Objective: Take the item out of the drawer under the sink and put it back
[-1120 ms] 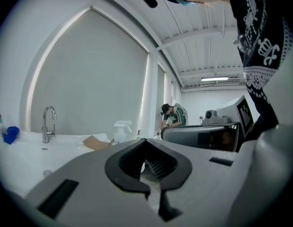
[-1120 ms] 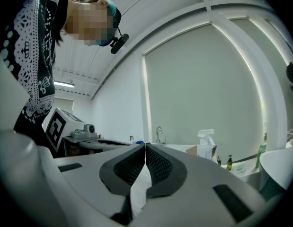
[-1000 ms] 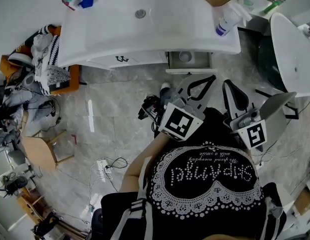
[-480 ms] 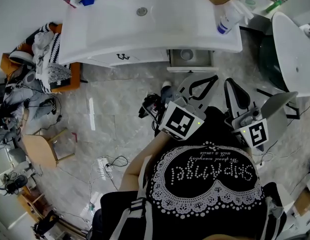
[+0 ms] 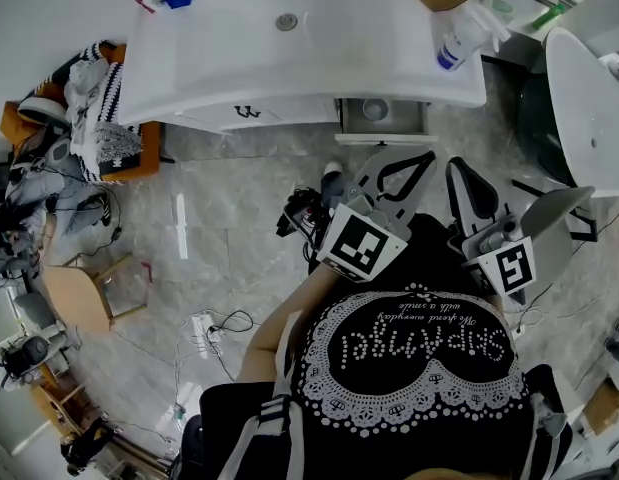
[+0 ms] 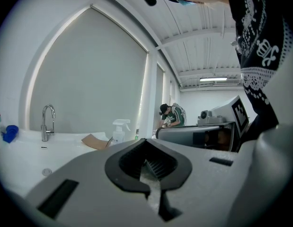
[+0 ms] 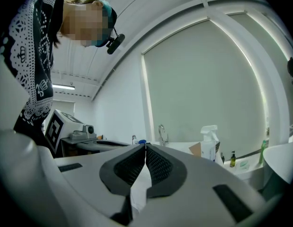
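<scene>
The white sink (image 5: pixel 239 58) and the open drawer (image 5: pixel 381 139) beneath it sit as before. The left gripper (image 6: pixel 146 144) and right gripper (image 7: pixel 145 146) hover short of it, unmoved, jaws together on nothing. The round item (image 5: pixel 375 110) lies inside, so lifting it out probably remains ahead.

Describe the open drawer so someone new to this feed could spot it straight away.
Find the white sink counter along the top of the head view. Below its front edge, right of the closed drawer with the dark handle, sits the open drawer. It alone is pulled out, with a round grey item inside.
</scene>
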`<state>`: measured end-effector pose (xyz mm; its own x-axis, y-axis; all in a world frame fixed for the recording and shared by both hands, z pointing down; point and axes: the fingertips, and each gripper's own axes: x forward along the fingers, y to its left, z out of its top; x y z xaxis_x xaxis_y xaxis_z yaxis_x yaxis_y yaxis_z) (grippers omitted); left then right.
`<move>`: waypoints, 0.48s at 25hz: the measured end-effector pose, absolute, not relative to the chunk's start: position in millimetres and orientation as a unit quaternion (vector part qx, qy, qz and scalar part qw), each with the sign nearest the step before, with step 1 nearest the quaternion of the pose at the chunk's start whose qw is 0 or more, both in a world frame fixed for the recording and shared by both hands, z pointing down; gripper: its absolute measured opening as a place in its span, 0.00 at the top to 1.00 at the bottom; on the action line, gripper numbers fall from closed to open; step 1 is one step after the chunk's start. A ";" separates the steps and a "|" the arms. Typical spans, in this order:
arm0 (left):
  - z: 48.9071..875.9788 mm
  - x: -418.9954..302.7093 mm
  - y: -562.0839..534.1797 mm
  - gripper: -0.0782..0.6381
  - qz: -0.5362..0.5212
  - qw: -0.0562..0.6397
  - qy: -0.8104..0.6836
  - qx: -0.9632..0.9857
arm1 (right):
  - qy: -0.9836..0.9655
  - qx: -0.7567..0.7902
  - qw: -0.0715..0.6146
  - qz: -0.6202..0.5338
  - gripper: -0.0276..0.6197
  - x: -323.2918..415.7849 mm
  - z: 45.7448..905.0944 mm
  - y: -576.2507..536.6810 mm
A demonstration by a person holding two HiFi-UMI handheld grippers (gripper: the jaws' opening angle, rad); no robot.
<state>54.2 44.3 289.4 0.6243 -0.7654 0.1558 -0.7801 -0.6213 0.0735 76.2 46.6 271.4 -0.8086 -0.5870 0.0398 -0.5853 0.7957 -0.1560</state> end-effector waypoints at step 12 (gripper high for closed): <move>291.1 52.0 47.1 0.89 0.053 0.073 -0.433 0.897 | 0.949 -0.303 -0.001 -0.092 0.93 73.4 275.4 48.3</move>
<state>52.0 47.1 291.1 0.6188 -0.7691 0.1595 -0.7849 -0.6138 0.0853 73.4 48.3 275.4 -0.8165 -0.5745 0.0571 -0.5747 0.7994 -0.1751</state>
